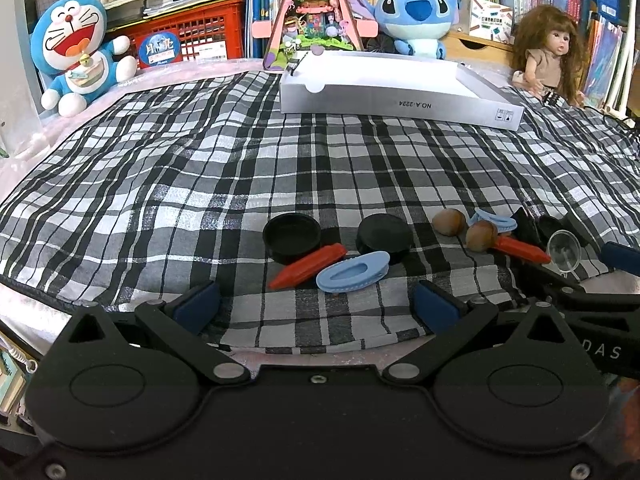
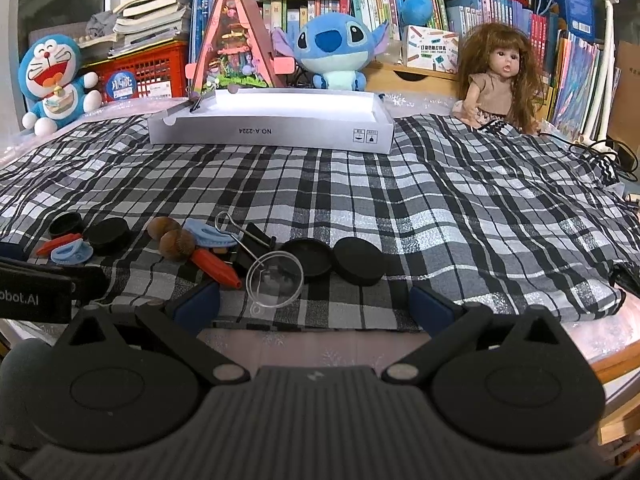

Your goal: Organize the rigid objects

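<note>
Both of my hand-held grippers sat low at the near edge of the worktop, jaws spread wide, nothing between the blue pads. Left hand-held gripper (image 1: 316, 304) faced a red crayon-shaped piece (image 1: 308, 266) lying against a light blue clip (image 1: 354, 271), with two black round caps (image 1: 292, 236) (image 1: 385, 236) just behind them. Further to its right: two brown acorn-like nuts (image 1: 449, 221) (image 1: 481, 236), a second light blue clip (image 1: 494, 220), a second red crayon-shaped piece (image 1: 522, 249), all touching or nearly so.

Right hand-held gripper (image 2: 316, 304) faced a clear round lens (image 2: 274, 278) resting at the cloth's near edge, overlapping a black binder clip (image 2: 252, 242) with wire handles. Just right of the lens were two more black round caps (image 2: 308, 257) (image 2: 359, 260), side by side and touching.

All items lay on the black-and-white plaid cloth (image 2: 460, 200), clustered along its near edge. White shallow box (image 2: 272, 130) stood open at the far edge, well apart from the cluster; I couldn't see its floor. Behind it: Doraemon plush (image 2: 52, 78), Stitch plush (image 2: 334, 48), long-haired doll (image 2: 500, 80), bookshelves.
</note>
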The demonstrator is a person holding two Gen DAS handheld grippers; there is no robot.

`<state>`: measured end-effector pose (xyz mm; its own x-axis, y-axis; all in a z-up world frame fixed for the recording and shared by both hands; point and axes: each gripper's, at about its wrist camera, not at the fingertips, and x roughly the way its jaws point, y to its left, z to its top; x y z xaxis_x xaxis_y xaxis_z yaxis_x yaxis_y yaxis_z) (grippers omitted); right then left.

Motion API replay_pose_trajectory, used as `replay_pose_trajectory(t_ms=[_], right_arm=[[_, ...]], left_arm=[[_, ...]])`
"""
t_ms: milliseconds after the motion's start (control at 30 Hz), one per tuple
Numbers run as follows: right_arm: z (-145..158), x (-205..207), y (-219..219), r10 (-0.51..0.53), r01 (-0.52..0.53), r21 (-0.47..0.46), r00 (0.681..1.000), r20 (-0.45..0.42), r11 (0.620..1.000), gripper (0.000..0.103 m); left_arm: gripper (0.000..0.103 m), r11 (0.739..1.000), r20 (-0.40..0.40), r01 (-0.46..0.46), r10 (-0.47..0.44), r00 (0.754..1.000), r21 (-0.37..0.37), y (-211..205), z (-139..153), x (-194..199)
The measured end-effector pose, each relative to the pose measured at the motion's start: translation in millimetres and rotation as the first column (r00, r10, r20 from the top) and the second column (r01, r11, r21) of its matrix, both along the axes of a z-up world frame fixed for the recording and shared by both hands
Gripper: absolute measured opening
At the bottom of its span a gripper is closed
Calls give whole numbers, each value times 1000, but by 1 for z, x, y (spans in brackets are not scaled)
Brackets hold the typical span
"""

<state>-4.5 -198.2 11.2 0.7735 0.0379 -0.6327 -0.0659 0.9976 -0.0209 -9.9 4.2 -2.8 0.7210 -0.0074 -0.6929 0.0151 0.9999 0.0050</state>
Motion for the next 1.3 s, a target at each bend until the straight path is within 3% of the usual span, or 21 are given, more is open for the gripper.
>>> replay_pose_trajectory(t_ms=[133, 267, 433, 600, 700, 767, 1000, 1133, 1300], right_arm=[[1, -2, 0, 16, -16, -4, 1000, 10, 1000, 103], [4, -10, -2, 22, -23, 8, 999, 49, 1000, 103], [9, -19, 0, 33, -33, -5, 993, 114, 999, 95], [13, -23, -1, 32, -35, 15, 990, 139, 999, 86], [15, -24, -3, 33, -38, 35, 989, 144, 999, 81], [15, -27, -2, 37, -43, 32, 988, 152, 999, 80], [16, -31, 2, 39, -42, 15, 986, 161, 999, 73], [14, -30, 3, 40, -44, 24, 988, 146, 999, 63], [12, -30, 6, 48, -52, 28, 990, 134, 998, 62]], left_arm=[[100, 1000, 13, 7, -7, 1000, -4, -1, 0, -4], [87, 999, 34, 32, -32, 999, -9, -2, 4, -11], [70, 997, 55, 70, -69, 996, -20, -6, 8, -19], [58, 991, 84, 70, -60, 995, -113, 0, 13, -21], [55, 975, 93, 44, -24, 995, -218, 10, 16, -24], [52, 969, 98, 34, -10, 995, -244, 14, 17, -26], [47, 972, 98, 13, 10, 995, -233, 15, 16, -33], [46, 970, 88, 24, -2, 996, -241, 13, 14, -32], [46, 973, 82, 22, -3, 997, -230, 7, 10, -26]])
